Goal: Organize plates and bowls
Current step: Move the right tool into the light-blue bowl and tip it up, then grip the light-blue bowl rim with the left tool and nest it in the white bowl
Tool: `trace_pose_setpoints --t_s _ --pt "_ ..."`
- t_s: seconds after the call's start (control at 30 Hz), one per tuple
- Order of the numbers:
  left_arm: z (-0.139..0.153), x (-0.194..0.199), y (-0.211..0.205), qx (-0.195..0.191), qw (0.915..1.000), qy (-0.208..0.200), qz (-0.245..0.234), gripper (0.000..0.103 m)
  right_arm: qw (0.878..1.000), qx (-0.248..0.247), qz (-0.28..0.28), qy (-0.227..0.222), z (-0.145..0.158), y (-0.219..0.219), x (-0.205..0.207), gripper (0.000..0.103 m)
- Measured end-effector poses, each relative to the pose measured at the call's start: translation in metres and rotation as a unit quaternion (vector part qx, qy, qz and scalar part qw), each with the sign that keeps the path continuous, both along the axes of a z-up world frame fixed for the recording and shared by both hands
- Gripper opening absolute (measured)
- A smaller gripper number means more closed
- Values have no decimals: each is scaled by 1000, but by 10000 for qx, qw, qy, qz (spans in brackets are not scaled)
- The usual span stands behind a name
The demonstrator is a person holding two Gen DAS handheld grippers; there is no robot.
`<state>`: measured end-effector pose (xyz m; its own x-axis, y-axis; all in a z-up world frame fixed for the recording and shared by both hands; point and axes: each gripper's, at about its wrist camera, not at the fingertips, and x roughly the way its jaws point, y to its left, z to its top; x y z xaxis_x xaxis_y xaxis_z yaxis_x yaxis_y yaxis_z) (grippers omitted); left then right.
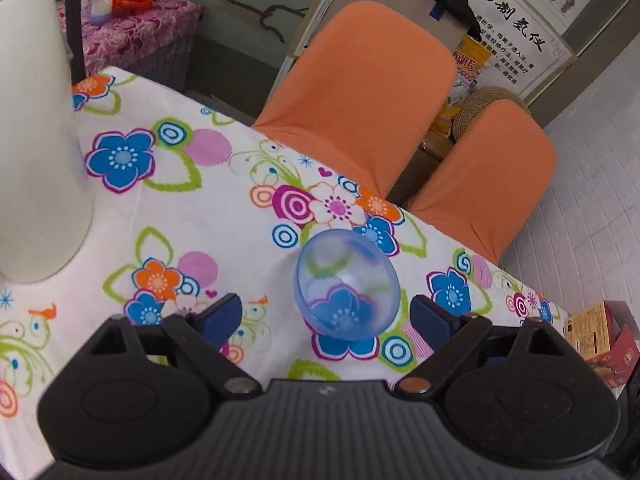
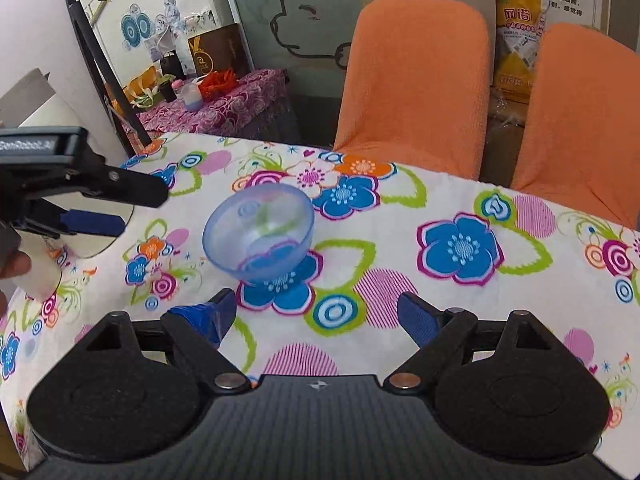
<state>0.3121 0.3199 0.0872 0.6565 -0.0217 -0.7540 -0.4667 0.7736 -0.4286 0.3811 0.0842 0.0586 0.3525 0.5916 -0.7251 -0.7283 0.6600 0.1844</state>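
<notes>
A translucent blue bowl (image 1: 346, 284) (image 2: 260, 236) lies tipped on the floral tablecloth (image 1: 224, 216) (image 2: 440, 300), its opening turned up and to the left. Neither gripper touches it. In the left wrist view my left gripper (image 1: 326, 318) is open, its blue pads either side of the bowl's near edge and a little short of it. My right gripper (image 2: 316, 310) is open just in front of the bowl. The left gripper (image 2: 140, 210) also shows at the left of the right wrist view, open, to the left of the bowl.
A large white curved object (image 1: 32, 120) (image 2: 96, 246) stands at the table's left; I cannot tell what it is. Two orange chairs (image 1: 360, 92) (image 2: 412, 84) line the far table edge. A red and yellow box (image 1: 596, 336) sits beyond the right edge. A hand (image 2: 14, 266) holds the left gripper.
</notes>
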Motion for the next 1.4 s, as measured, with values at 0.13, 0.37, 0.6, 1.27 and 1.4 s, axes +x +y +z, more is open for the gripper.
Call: trace_pose_setpoints --t_s 0.13,0.37,0.6,1.27,1.4 --pt "-27 38 3 217 9990 376 -91 91 9994 -183 137 -242 -8 33 16 74" --pt "-61 66 8 168 9963 783 -325 49 9976 -388 451 -354 -35 63 28 69" --pt "-71 64 5 -8 9950 827 -568 16 9964 -307 784 -63 -45 80 10 60" --pt "-22 -39 -137 -552 9843 599 -1567 15 9972 -717 183 -74 26 -59 -105 65" --pt "-16 -67 -186 -527 9777 540 -1958 15 9967 -801 -71 -132 31 -105 -136 65"
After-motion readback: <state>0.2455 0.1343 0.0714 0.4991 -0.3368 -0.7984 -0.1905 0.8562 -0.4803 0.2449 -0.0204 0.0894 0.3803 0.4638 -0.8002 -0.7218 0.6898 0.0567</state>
